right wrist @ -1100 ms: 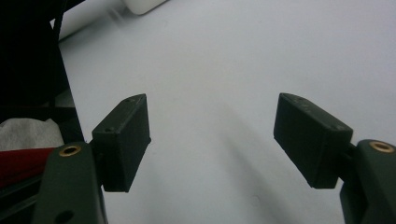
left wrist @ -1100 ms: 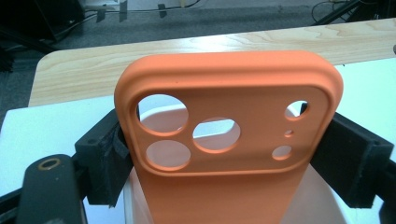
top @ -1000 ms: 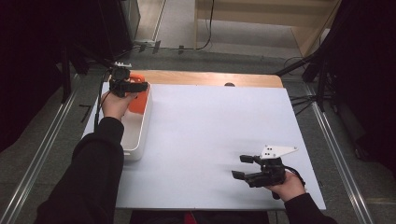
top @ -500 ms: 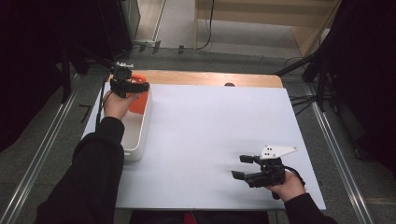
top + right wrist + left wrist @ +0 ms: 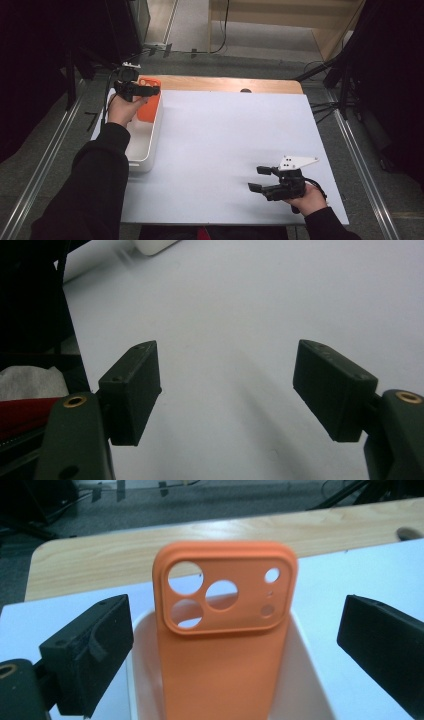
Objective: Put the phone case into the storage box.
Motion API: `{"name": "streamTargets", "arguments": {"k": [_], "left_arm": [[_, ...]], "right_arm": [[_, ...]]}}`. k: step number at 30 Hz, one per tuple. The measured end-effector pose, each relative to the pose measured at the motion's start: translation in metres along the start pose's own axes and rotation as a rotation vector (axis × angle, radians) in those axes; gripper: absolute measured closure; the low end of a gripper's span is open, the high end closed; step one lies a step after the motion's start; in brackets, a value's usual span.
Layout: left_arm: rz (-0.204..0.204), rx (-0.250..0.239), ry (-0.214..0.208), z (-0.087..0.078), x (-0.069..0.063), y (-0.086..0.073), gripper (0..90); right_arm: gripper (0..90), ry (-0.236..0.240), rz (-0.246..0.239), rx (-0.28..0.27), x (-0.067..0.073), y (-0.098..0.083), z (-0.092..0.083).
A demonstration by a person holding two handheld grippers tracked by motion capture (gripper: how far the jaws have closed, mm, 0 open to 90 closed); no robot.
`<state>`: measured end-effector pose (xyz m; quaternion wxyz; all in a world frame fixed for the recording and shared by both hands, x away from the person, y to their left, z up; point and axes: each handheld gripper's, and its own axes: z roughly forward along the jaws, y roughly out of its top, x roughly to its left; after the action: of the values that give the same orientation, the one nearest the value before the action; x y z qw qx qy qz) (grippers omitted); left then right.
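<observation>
At nine to ten o'clock on the worktop [image 5: 225, 150] we hold the left tongs [image 5: 150, 91] over the far end of a white bin [image 5: 150, 145]. An orange phone case [image 5: 225, 630] stands upright in that bin, leaning on its far wall, camera cutouts at the top. In the left gripper view the case rises between the two jaws, with clear white gaps on both sides: the jaws have just been opening, they stand wide and touch nothing. From above, the case [image 5: 148, 105] shows just right of our left hand [image 5: 122, 107], its top edge beside the tongs' tips.

The bin lies along the worktop's left edge, and a strip of bare wood [image 5: 225, 84] runs along twelve o'clock behind the white sheet.

At four to five o'clock our right hand [image 5: 307, 197] rests the right tongs [image 5: 260, 179] low over the sheet, tips pointing towards nine o'clock. In the right gripper view its jaws stand well apart over the white surface, gripping nothing, with a corner of the bin [image 5: 150, 245] at twelve o'clock.
</observation>
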<state>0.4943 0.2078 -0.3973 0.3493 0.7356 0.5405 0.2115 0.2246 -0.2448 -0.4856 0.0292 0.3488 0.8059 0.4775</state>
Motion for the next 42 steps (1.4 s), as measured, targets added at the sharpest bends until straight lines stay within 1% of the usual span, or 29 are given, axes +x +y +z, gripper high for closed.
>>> {"name": "streamTargets", "arguments": {"k": [1, 2, 4, 10, 12, 13, 16, 19, 20, 23, 25, 26, 31, 36, 42], "left_arm": [[-0.010, 0.000, -0.012, -0.004, 0.001, 0.002, 1.9], [-0.005, 0.002, -0.009, -0.007, 0.001, 0.004, 1.9], [-0.003, 0.001, -0.024, -0.010, 0.001, 0.005, 1.9], [0.003, -0.004, -0.084, -0.030, 0.000, 0.011, 2.0], [0.016, 0.000, -0.106, -0.038, -0.002, 0.012, 2.0], [0.019, 0.000, -0.125, -0.042, -0.003, 0.012, 2.0], [0.033, 0.001, -0.160, -0.051, -0.004, 0.011, 2.1], [0.061, -0.002, -0.200, -0.062, -0.008, 0.010, 2.1], [0.069, -0.002, -0.206, -0.065, -0.009, 0.009, 2.1], [0.093, -0.010, -0.252, -0.076, -0.012, 0.007, 2.1], [0.109, -0.016, -0.273, -0.083, -0.015, 0.005, 2.1], [0.115, -0.015, -0.278, -0.084, -0.016, 0.004, 2.1], [0.172, -0.011, -0.309, -0.098, -0.021, -0.003, 2.2], [0.181, -0.022, -0.333, -0.105, -0.023, -0.010, 2.2], [0.204, -0.019, -0.356, -0.110, -0.027, -0.019, 2.2]], "right_arm": [[26.0, 0.000, 0.001, 0.001, 0.000, 0.000, 0.000], [26.0, 0.001, 0.001, 0.001, 0.000, 0.000, 0.000], [26.0, 0.001, 0.001, 0.001, -0.001, 0.000, 0.000], [26.0, 0.003, 0.001, 0.004, 0.000, 0.000, 0.000], [26.0, 0.005, 0.002, 0.004, 0.000, 0.000, 0.000], [26.0, 0.005, 0.002, 0.003, 0.000, 0.000, 0.000], [26.0, 0.005, 0.002, 0.003, 0.000, 0.000, 0.000], [26.0, 0.006, 0.003, 0.002, 0.000, 0.001, 0.000], [26.0, 0.007, 0.003, 0.002, 0.000, 0.001, 0.000], [26.0, 0.009, 0.001, 0.002, 0.000, 0.001, 0.000], [26.0, 0.010, -0.001, 0.000, 0.000, 0.001, 0.000], [26.0, 0.010, -0.001, 0.000, 0.000, 0.001, 0.000], [26.0, 0.009, -0.001, 0.002, -0.001, 0.001, 0.000], [26.0, 0.012, -0.002, 0.003, -0.001, 0.002, 0.001], [26.0, 0.013, -0.002, 0.004, -0.001, 0.002, 0.001]]}}
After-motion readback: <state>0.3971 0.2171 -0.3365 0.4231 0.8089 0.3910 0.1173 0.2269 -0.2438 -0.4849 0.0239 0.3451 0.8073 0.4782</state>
